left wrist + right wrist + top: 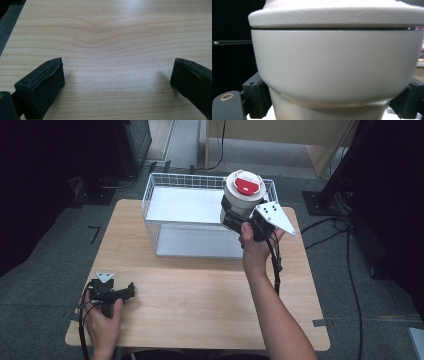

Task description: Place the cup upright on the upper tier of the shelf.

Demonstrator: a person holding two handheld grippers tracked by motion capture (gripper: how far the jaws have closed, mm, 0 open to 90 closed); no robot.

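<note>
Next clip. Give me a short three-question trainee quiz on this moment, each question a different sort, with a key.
1. True or false: the right gripper is shut on the white container.
2. Multiple choice: the left gripper is (A) inside the basket, (B) low over the wooden table with jaws apart and nothing between them, (C) gripping the red lid piece.
3. Fill in: the container is held over the right end of the white wire ____.

Key
1. True; the right gripper view shows a jaw on each side of its narrower lower body.
2. B.
3. basket.
</note>
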